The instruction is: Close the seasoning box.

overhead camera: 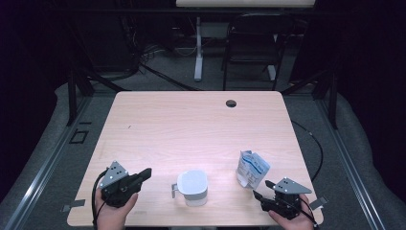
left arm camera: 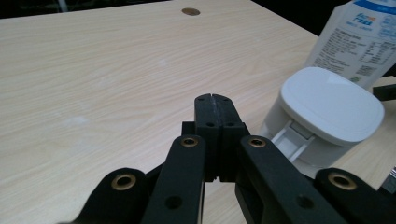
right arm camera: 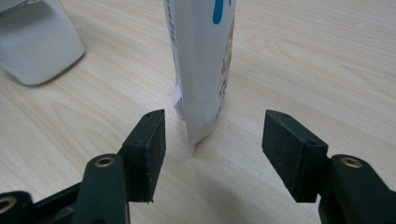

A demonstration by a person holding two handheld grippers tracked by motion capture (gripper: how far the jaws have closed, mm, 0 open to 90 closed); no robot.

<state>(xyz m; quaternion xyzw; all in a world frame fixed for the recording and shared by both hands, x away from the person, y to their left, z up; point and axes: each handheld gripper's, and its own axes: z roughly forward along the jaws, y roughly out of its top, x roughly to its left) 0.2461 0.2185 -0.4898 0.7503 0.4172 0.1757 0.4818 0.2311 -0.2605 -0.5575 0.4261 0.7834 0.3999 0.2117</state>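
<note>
Right now the right gripper (right arm camera: 212, 151) is holding its fingers (right arm camera: 148, 151) spread wide and released, with nothing pressed between them; the thin lower edge of a white pouch (right arm camera: 203, 60) is standing upright on the worktop (right arm camera: 327, 56) just beyond the gap, near the middle of the right gripper view, not touching either finger. In the high view that right gripper (overhead camera: 261, 197) is sitting at the lower right of the frame, and the pouch (overhead camera: 252, 168) is standing just above it, leaning a little.

Meanwhile the left gripper (left arm camera: 213, 100) is keeping its fingers (left arm camera: 205, 121) clenched flat against each other, grasping nothing. It is pointing across the bare worktop (left arm camera: 93, 70), with a white lidded container (left arm camera: 327, 109) close by at the right of the left gripper view, and the pouch (left arm camera: 362, 42) behind it at the upper right. In the high view the left gripper (overhead camera: 143, 173) is lying at the lower left, and the container (overhead camera: 192, 187) is resting at the lower middle, between the two grippers and apart from both. A dark round hole (overhead camera: 231, 103) is showing near the far edge of the worktop (overhead camera: 182, 124).
</note>
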